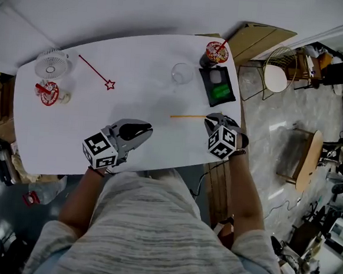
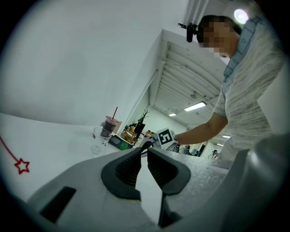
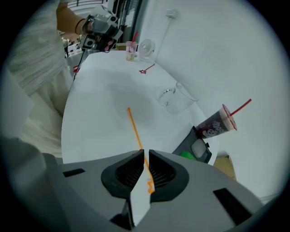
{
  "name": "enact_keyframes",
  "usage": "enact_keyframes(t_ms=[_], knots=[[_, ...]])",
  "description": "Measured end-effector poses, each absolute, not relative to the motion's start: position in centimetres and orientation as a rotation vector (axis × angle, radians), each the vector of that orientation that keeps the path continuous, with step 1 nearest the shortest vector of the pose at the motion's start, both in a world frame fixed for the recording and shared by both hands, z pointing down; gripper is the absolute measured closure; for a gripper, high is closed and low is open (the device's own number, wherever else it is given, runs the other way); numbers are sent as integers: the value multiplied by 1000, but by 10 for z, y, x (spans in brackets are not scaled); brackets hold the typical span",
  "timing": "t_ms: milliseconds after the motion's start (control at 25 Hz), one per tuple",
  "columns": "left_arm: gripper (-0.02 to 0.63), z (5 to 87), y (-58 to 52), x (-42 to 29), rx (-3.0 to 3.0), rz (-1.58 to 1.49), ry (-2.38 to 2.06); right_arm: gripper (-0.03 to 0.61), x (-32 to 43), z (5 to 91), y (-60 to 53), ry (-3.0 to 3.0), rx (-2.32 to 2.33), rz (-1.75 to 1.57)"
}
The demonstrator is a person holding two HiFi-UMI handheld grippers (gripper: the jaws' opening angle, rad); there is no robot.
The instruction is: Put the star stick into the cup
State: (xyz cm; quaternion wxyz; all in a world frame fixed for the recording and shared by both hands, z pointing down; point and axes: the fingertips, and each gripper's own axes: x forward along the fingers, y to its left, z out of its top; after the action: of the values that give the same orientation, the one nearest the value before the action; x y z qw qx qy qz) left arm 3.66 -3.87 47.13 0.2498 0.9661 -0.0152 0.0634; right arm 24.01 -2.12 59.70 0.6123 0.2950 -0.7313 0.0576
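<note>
Both jaw pairs narrowly apart; we see the right gripper astride the orange stick.
The stick's near end is half hidden between the pads. The left gripper is empty. The red star stick lies by the fan, well apart from the cup.

Grey-striped short-sleeved shirt; grey left gripper and right gripper, black ribbed fingers, black-and-white marker cubes
</note>
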Motion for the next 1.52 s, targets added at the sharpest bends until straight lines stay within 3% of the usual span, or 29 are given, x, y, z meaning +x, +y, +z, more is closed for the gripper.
enact_keyframes(t_ms=[480, 1520], knots=[[577, 483, -25, 33, 2622, 217, -23, 566, 247, 643, -20, -1601, 345, 42], [577, 494, -25, 27, 2571, 206, -78, 568, 249, 659, -24, -1646, 185, 184]])
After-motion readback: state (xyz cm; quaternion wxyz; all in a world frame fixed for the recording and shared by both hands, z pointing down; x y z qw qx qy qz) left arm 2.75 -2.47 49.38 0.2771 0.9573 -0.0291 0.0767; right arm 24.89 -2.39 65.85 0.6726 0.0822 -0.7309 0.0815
